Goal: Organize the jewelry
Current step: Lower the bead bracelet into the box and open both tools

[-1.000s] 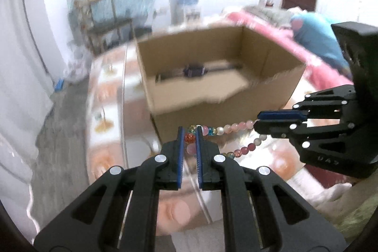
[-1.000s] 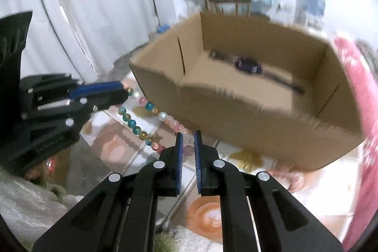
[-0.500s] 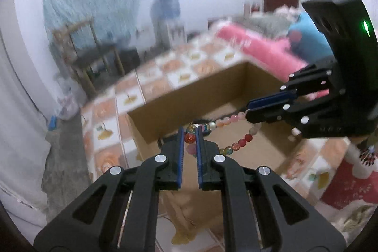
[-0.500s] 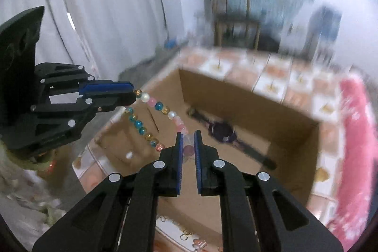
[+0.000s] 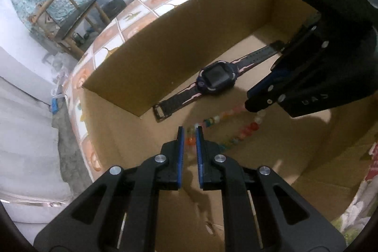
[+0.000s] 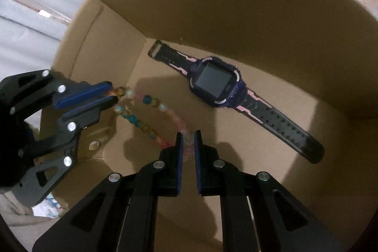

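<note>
In the left wrist view, the left gripper (image 5: 188, 134) pinched one end of the bead bracelet (image 5: 232, 131), which ran rightward to the right gripper (image 5: 256, 100) above the cardboard box (image 5: 179, 37) floor. In the right wrist view, the right gripper (image 6: 186, 137) clamped the other end, the watch (image 6: 216, 82) lying just beyond.

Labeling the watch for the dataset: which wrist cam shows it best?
Right wrist view. The watch lies flat on the cardboard box floor, screen and both straps unobstructed. In the left wrist view the watch is smaller and the right gripper covers the end of one strap.
</note>
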A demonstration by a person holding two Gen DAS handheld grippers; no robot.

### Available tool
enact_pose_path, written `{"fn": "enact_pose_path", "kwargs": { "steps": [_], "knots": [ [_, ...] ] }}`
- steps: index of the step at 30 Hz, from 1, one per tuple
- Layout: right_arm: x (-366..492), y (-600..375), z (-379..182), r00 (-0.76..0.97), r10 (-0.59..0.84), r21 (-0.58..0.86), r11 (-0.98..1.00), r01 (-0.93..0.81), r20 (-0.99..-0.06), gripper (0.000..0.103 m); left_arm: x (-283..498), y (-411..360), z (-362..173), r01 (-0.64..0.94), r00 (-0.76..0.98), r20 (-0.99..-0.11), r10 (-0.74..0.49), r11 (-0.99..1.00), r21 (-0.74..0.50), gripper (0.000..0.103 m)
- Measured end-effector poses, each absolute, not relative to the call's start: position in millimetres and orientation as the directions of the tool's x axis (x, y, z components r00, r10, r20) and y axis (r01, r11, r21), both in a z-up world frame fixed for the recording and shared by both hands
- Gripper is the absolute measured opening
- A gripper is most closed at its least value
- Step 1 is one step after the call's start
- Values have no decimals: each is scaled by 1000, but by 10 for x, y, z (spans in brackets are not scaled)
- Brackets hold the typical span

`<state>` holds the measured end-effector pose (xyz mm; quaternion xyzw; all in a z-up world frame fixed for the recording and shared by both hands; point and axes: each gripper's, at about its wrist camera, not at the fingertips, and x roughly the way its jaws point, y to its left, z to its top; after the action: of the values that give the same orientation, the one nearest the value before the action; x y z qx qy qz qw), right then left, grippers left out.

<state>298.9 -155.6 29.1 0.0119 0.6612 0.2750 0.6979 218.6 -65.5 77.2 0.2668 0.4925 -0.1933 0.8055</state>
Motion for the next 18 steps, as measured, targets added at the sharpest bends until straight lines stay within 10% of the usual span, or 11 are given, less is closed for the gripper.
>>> {"fn": "enact_pose_path", "kwargs": {
  "steps": [8, 18],
  "knots": [
    [2993, -1687, 460, 41, 406, 369, 865, -341, -913, 12, 2136, -501, 1046, 508, 522, -851, -57, 822, 257, 23],
    [2144, -2273, 1634, 412, 499, 329, 847, -418, -762, 42, 1357, 70, 1763, 362, 688, -714, -130, 914, 183, 57]
  ]
}}
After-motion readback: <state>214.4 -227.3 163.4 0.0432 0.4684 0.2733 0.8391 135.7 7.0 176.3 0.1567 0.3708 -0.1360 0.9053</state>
